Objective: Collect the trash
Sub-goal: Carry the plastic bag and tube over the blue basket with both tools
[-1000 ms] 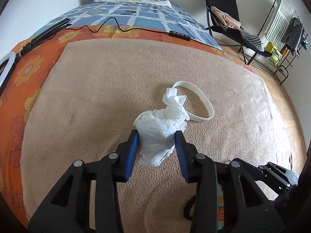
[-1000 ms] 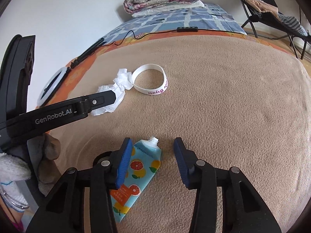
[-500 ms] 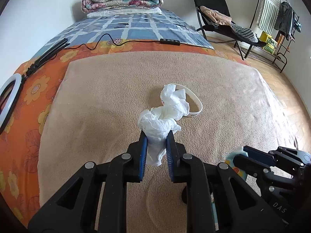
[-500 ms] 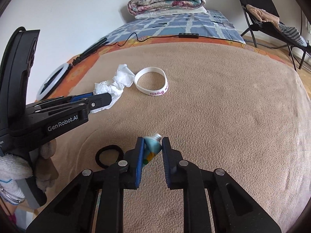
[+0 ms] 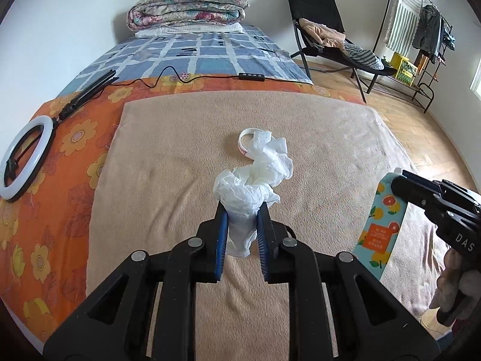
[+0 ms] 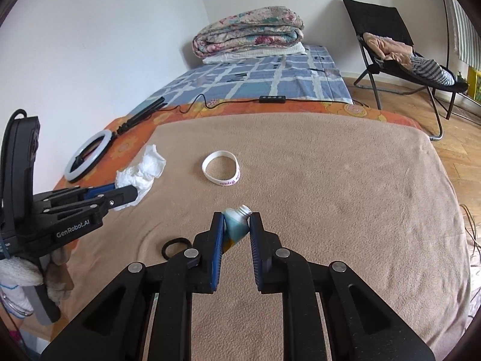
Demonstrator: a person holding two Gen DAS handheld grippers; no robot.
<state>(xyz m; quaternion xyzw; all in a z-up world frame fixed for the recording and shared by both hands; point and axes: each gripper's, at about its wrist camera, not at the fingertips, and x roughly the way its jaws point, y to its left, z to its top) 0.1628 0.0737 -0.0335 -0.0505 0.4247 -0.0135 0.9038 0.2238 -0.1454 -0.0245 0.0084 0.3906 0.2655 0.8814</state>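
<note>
Left wrist view shows the left gripper (image 5: 240,210) closed on a crumpled white tissue (image 5: 252,180); its blue pads (image 5: 222,234) press the lower part of the tissue from both sides, and the upper part stands out above the fingertips. The tissue is in the air over a beige fleece blanket (image 5: 168,186) that covers the near part of the bed. Behind the tissue, a white silicone wristband (image 5: 244,141) lies on the blanket, partly hidden. At the right edge, the right gripper (image 5: 399,185) holds a light blue tube with orange fruit print (image 5: 380,225), which hangs down from it. In the right wrist view, the right gripper (image 6: 236,221) is closed on the same tube (image 6: 237,224) near its open threaded neck, and the tube is clear of the blanket (image 6: 330,195). A black hair tie (image 6: 176,246) lies on the blanket just left of this gripper. The wristband (image 6: 222,172) lies further away, and the left gripper (image 6: 132,192) with the tissue (image 6: 141,171) is on the left side. A white ring light (image 6: 88,155) rests on the orange flowered sheet (image 6: 129,146) near the wall.
</note>
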